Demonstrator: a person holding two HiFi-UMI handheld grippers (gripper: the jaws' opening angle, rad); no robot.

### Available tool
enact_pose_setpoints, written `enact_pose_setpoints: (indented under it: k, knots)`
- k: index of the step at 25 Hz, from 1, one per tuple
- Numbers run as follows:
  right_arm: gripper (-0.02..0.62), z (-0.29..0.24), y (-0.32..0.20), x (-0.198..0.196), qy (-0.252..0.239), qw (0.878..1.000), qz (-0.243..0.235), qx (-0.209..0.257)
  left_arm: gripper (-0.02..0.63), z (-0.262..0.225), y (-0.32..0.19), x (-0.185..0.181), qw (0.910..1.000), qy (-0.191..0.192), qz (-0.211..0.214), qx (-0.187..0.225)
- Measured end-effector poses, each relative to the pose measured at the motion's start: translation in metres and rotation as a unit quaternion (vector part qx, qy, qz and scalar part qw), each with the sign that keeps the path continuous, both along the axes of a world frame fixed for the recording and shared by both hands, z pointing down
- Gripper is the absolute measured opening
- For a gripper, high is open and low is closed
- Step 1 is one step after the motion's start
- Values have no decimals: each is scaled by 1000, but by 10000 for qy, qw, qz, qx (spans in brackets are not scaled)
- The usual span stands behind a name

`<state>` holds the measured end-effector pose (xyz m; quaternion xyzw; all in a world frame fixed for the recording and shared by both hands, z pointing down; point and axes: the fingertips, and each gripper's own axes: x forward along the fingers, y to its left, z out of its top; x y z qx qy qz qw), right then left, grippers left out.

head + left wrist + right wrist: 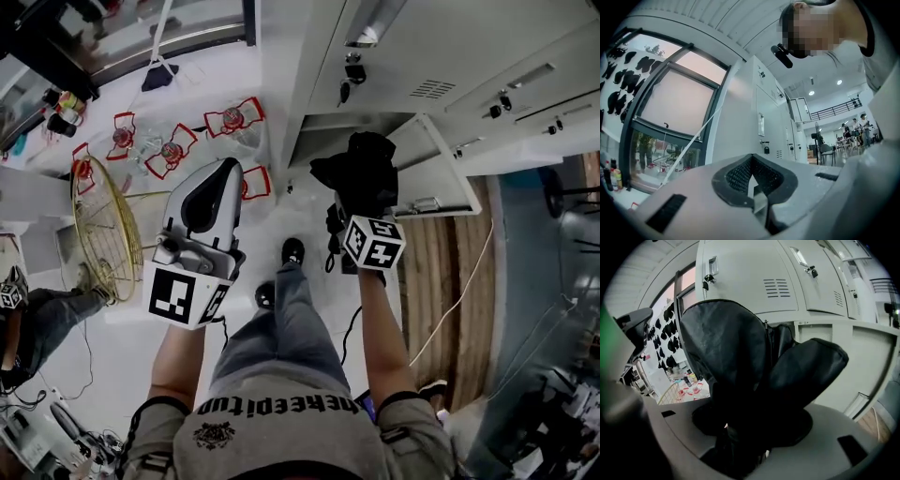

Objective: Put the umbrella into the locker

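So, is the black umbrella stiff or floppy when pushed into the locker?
Probably floppy outside: the umbrella fabric bulges in loose folds above the right gripper. Likely light, held one-handed. Folds may snag on the locker edge.

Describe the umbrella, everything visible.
The umbrella is black, folded and collapsed short, its fabric bunched in loose folds with a slight sheen. No handle or ribs show. The right gripper is clamped on its lower end, so the bundle sticks out beyond the jaws. It is held in the air in front of the open locker, not yet inside, beside the swung-open door. Only the gripper touches it.
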<state>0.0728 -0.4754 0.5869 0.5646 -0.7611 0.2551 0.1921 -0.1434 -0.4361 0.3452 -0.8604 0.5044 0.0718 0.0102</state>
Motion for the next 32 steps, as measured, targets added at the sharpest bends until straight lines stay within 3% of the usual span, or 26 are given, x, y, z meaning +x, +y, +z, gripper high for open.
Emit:
enact_pose_setpoints:
  k: [10, 32]
  knots:
    - [249, 36, -58, -6, 22, 9995, -85, -315, 3, 12, -17, 10, 9997, -230, 114, 16]
    - [249, 61, -164, -8, 492, 9983, -203, -253, 3, 22, -37, -5, 9990, -204, -379, -143]
